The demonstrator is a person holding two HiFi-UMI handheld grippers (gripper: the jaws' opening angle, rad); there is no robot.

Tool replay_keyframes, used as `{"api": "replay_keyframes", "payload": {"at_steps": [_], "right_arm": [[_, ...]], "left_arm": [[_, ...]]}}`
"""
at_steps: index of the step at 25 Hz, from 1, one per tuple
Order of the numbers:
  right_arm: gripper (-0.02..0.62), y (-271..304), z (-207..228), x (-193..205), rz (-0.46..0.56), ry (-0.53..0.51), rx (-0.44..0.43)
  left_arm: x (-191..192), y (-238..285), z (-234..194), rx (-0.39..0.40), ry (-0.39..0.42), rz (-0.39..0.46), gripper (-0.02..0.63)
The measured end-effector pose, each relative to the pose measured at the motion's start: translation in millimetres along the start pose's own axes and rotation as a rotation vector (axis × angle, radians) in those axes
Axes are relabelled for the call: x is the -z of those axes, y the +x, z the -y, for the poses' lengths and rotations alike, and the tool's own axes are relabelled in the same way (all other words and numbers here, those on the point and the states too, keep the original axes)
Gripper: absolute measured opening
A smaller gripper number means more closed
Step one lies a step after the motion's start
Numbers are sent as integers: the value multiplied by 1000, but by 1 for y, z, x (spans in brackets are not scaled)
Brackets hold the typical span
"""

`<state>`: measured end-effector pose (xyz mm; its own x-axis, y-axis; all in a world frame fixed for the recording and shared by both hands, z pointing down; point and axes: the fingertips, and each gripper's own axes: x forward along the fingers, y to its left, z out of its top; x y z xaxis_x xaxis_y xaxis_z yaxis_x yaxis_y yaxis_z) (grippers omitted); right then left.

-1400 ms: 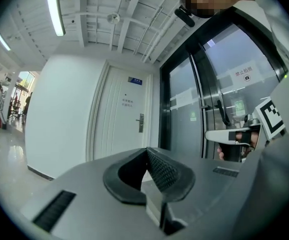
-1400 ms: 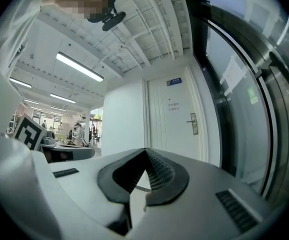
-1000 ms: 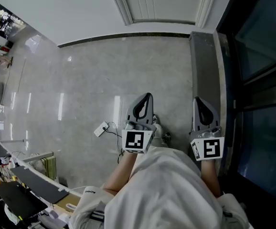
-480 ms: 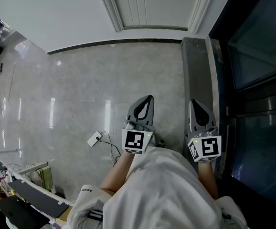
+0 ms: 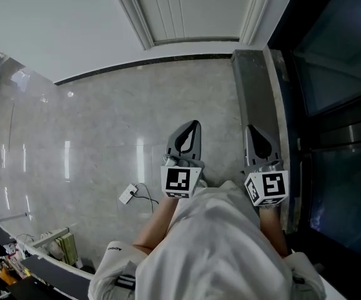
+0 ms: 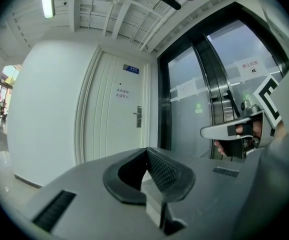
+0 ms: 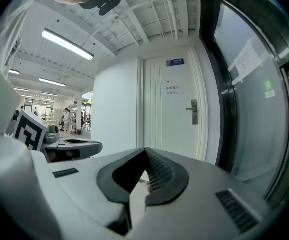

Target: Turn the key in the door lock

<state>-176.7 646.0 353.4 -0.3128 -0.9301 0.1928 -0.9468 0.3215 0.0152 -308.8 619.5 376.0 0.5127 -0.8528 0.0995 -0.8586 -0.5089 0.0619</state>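
The left gripper [image 5: 192, 131] and right gripper [image 5: 253, 132] are held level, jaws closed together, and aimed at the white door [image 7: 168, 129], whose lock [image 7: 194, 112] is well apart ahead, presumably for an approach to the key, which cannot be made out.

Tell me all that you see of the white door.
The white door is closed, upright in a white frame, with vertical grooves. A small blue sign sits near its top, dark print below. A metal lock plate with a lever handle is at its right edge. Nothing touches it; finer lock detail is too small to tell.
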Motion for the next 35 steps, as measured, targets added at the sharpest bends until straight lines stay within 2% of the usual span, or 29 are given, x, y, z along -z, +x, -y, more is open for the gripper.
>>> {"api": "replay_keyframes", "payload": {"at_steps": [4, 10, 17, 28, 35], "right_arm": [[0, 11, -5, 0, -7, -18, 23], [0, 26, 8, 0, -18, 16, 62], [0, 55, 24, 6, -25, 61, 51], [0, 140, 86, -4, -23, 66, 13], [0, 181, 144, -7, -37, 59, 20]], "left_arm": [[-5, 7, -21, -11, -8, -3, 6], [-3, 20, -29, -2, -7, -16, 6], [6, 40, -38, -24, -13, -41, 6], [-2, 129, -57, -81, -3, -58, 6], [-13, 198, -50, -85, 11, -72, 6]]}}
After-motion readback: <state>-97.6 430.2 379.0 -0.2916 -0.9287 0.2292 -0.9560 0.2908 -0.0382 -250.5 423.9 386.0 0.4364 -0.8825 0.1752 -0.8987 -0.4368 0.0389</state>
